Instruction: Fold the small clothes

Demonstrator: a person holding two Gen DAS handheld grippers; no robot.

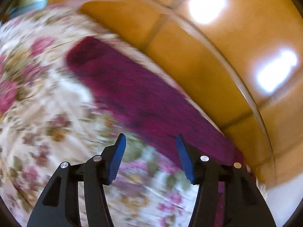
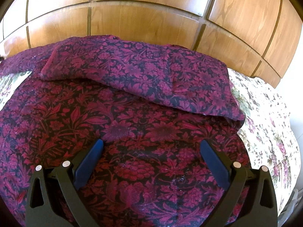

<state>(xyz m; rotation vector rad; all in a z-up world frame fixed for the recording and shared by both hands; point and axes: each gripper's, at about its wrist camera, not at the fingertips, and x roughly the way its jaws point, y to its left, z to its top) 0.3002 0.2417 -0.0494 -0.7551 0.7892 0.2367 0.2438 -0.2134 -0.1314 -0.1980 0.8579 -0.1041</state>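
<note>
A dark red and purple flowered garment [image 2: 132, 117] lies spread on the bed, its far edge folded back over itself [image 2: 151, 70]. My right gripper [image 2: 152, 145] hovers open above the middle of the cloth, nothing between its blue pads. In the blurred left wrist view the same garment [image 1: 136, 94] runs as a magenta strip along the bed's far side. My left gripper [image 1: 150, 140] is open over the bedcover just short of the garment's near edge, and holds nothing.
The bed wears a cream bedcover with pink flowers [image 1: 37, 104], also showing to the right of the garment [image 2: 265, 128]. A panelled wooden headboard [image 2: 151, 19] rises right behind the garment. A white wall strip [image 2: 297, 113] shows at far right.
</note>
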